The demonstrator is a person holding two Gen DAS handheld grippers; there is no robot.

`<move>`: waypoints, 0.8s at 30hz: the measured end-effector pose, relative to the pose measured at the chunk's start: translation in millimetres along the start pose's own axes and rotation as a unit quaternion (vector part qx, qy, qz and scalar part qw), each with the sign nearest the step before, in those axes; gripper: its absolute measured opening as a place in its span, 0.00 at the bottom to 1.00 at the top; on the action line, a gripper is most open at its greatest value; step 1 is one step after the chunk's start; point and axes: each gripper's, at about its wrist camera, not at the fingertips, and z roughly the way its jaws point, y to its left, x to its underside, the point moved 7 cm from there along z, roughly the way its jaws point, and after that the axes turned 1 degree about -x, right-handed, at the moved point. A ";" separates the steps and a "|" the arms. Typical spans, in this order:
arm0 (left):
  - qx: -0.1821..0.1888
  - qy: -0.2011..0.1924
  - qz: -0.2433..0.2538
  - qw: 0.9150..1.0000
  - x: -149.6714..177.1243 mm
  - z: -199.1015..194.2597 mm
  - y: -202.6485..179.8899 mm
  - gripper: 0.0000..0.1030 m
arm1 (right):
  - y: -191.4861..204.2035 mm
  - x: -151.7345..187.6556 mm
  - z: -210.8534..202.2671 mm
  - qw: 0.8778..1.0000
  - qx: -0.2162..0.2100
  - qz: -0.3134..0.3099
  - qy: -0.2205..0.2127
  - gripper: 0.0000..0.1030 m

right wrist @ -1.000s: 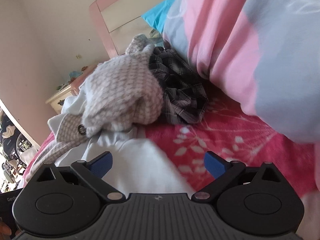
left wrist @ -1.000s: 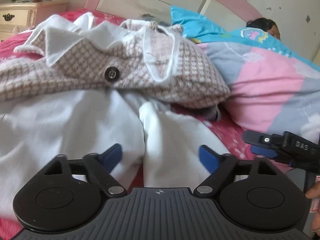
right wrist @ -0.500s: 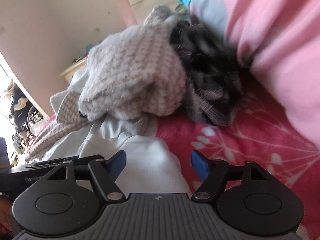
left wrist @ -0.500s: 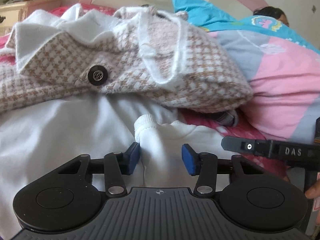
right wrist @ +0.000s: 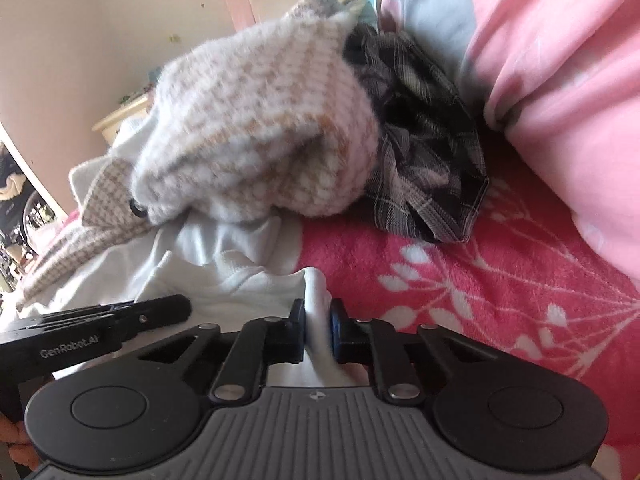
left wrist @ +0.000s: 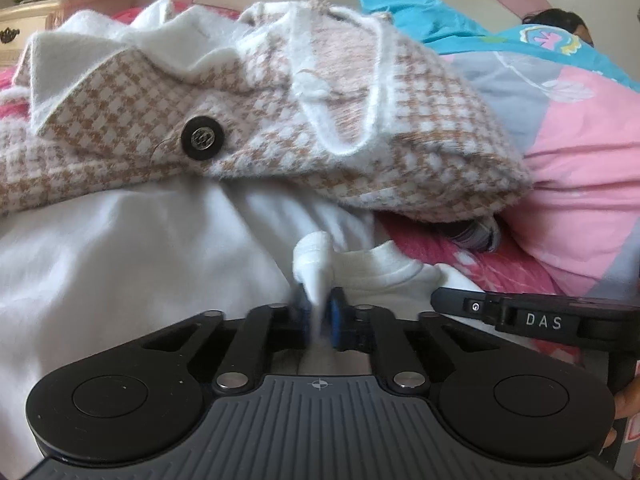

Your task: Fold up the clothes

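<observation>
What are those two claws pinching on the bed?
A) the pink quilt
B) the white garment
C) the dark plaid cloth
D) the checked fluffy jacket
B: each wrist view shows a fold of the white garment pressed between blue pads, the left claw shut on it and the right claw closing on it, while the checked jacket lies beyond, untouched.

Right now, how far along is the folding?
Done: nothing looks folded. The checked pink-and-white woolly jacket and dark plaid garment still lie crumpled on the red flowered blanket.
In hand: the left gripper is shut on the white cotton garment; the right gripper is closing on another fold of it.
Left: all folding.
</observation>
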 end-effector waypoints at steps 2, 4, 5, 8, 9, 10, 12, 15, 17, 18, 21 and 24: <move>0.002 -0.005 0.000 1.000 -2.0 -4.9 -3.4 0.01 | 1.6 -3.6 -7.0 1.000 -0.002 0.003 -0.011 0.12; 0.009 -0.016 -0.002 1.000 -6.3 -12.4 -6.3 0.00 | 2.3 -7.1 -17.3 1.000 -0.006 0.010 -0.022 0.12; 0.015 -0.021 -0.003 1.000 -8.1 -17.6 -7.9 0.00 | 3.2 -8.3 -23.4 1.000 -0.008 0.013 -0.027 0.12; 0.032 -0.035 0.001 0.999 -13.1 -34.7 -15.0 0.00 | 5.9 -11.1 -42.2 0.999 -0.013 0.024 -0.044 0.11; 0.036 -0.039 0.004 0.999 -13.9 -39.7 -17.9 0.00 | 6.9 -11.6 -48.7 0.998 -0.015 0.029 -0.049 0.11; 0.040 -0.043 0.009 0.998 -14.6 -46.0 -20.7 0.00 | 8.2 -12.4 -55.5 0.998 -0.017 0.033 -0.054 0.11; 0.048 -0.050 0.016 0.998 -16.0 -57.2 -27.3 0.00 | 11.4 -13.7 -70.2 0.997 -0.019 0.039 -0.065 0.11; 0.062 -0.059 0.021 0.996 -17.7 -75.3 -37.5 0.00 | 16.1 -12.8 -94.5 0.995 -0.024 0.047 -0.081 0.11; 0.073 -0.066 0.027 0.995 -17.0 -90.3 -42.9 0.00 | 20.2 -10.9 -112.4 0.994 -0.028 0.052 -0.093 0.11; 0.078 -0.069 0.032 0.994 -16.3 -97.7 -46.6 0.00 | 22.1 -9.8 -119.5 0.993 -0.029 0.053 -0.098 0.10; 0.094 -0.078 0.048 0.991 -14.0 -120.3 -57.8 0.00 | 28.9 -2.6 -147.0 0.992 -0.031 0.058 -0.112 0.10; 0.110 -0.089 0.075 0.987 -6.4 -146.9 -70.7 0.00 | 33.9 9.8 -174.2 0.989 -0.033 0.065 -0.126 0.10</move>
